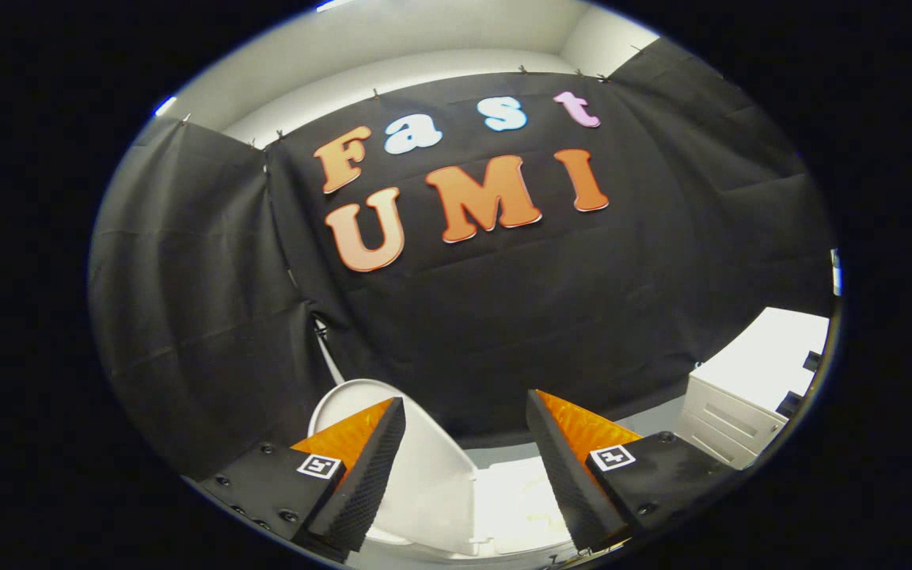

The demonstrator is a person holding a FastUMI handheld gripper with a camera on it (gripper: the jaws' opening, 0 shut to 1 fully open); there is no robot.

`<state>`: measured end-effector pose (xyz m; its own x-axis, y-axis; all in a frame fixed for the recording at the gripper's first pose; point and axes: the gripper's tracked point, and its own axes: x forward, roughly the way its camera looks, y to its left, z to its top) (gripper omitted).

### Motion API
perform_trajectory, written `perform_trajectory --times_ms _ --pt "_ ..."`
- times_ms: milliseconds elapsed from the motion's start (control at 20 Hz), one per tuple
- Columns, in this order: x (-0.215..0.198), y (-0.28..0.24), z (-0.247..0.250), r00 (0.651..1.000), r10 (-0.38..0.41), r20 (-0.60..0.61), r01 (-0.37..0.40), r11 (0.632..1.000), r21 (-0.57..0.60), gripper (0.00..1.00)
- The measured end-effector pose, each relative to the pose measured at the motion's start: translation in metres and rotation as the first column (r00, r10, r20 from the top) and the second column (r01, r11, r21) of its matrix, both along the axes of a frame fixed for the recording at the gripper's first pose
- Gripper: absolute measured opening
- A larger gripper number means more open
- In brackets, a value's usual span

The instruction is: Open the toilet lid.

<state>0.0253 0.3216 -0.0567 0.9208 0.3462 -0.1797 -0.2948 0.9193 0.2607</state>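
A: Largest first. Black cloth wall (503,317), creased, hung from clips along its top edge; it covers the centre and both sides of the frame. Pale plain wall (424,47) above it, across the top.

B: Next in size?

A: White drawer cabinet (749,396), boxy, flat top, lower right of the frame. Two drawer fronts with slot handles face left. It stands against the cloth, well apart from the toilet.

B: And the task's thing?

A: White smooth plastic toilet lid (424,467), oval, glossy, bottom centre of the frame. Already raised: it stands nearly upright, rounded end up, hinge end down. Long axis runs bottom to top, leaning toward the upper left. Its inner face turns right, toward the bright white toilet top (515,507) beside it, which is washed out, so detail there is unreadable. The lid's upper rim sits against the cloth behind.

B: Gripper?

A: Hand-held gripper (464,475), bottom centre. Fingers spread wide, gripping nothing. Left finger (361,483) overlaps the lid's left part in the picture; whether it touches I cannot tell. Right finger (575,483) sits just right of the toilet top. The lid's right part shows in the gap between them.

B: Smallest?

A: Small square black-and-white marker tag (319,465) on the left finger mount, a matching one on the right.
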Motion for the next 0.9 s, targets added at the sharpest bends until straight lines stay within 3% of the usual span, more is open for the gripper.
perform_trajectory --times_ms 450,750,900 --pt "0.041 -0.157 0.018 0.983 -0.178 0.053 0.181 0.981 -0.067 0.98" --pt "0.037 -0.21 0.038 0.969 -0.212 0.124 0.232 0.958 -0.172 0.98" --pt "0.032 -0.211 0.048 0.969 -0.205 0.141 0.229 0.955 -0.186 0.98"
